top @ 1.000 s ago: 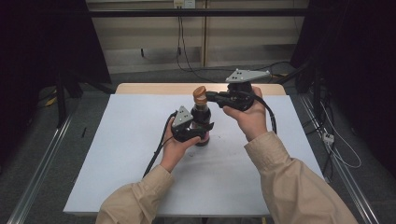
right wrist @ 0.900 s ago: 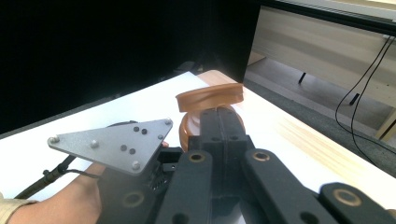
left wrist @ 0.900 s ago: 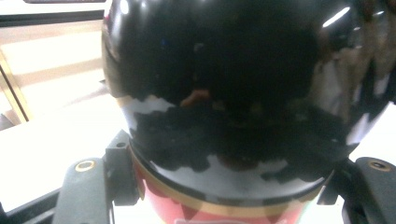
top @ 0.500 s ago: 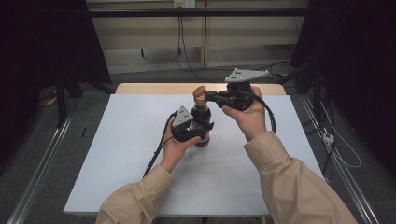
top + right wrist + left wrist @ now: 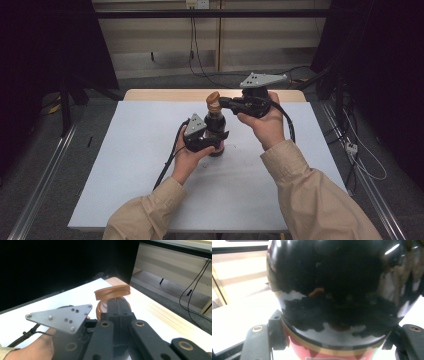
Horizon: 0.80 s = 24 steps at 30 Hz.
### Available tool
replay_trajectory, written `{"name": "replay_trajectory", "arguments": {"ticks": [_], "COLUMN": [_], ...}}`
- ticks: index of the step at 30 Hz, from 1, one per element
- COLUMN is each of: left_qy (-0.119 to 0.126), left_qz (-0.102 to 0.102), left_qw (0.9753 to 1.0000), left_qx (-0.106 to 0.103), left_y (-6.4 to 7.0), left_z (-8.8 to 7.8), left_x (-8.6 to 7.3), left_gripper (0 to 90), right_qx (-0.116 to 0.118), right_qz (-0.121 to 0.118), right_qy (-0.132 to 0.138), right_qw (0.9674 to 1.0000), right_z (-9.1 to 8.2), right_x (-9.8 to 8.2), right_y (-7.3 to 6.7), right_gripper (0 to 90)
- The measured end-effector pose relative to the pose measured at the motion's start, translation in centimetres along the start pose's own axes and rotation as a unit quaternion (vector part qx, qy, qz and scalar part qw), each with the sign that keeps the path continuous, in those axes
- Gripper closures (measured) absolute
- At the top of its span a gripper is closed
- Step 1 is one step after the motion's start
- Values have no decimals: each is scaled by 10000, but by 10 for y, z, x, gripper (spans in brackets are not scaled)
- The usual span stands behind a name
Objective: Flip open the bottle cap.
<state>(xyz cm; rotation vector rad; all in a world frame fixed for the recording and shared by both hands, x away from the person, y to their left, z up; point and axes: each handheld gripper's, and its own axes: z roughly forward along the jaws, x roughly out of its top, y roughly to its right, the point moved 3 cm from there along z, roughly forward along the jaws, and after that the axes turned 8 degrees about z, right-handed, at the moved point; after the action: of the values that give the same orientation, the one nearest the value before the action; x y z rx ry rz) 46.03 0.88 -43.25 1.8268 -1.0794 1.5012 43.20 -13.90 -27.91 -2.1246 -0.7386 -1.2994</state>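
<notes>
A dark bottle (image 5: 216,131) stood upright in the middle of the white table (image 5: 125,165). The left gripper (image 5: 210,142) squeezed the bottle's fat body, one jaw on each side. The right gripper (image 5: 223,102) had its jaws pressed together beside the brown cap (image 5: 213,98), which was flipped open on top of the bottle.

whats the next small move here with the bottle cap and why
Probably push the flip cap further back with the right gripper. The cap is hinged partly open and tilted, the shut jaw tips sit right at it, and the left gripper is shut on the dark bottle, holding it upright on the table.
</notes>
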Motion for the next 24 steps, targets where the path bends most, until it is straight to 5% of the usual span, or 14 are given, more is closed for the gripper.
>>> {"name": "replay_trajectory", "arguments": {"ticks": [24], "left_qy": [-15], "left_qz": [48], "left_qw": [10000], "left_qx": [2], "left_y": [1], "left_z": [0], "left_x": [0], "left_gripper": [304], "right_qx": [49], "right_qz": [5], "right_qy": [49], "right_qw": [10000], "right_z": [-1], "right_x": [3], "right_y": [-1], "right_gripper": [900]}}
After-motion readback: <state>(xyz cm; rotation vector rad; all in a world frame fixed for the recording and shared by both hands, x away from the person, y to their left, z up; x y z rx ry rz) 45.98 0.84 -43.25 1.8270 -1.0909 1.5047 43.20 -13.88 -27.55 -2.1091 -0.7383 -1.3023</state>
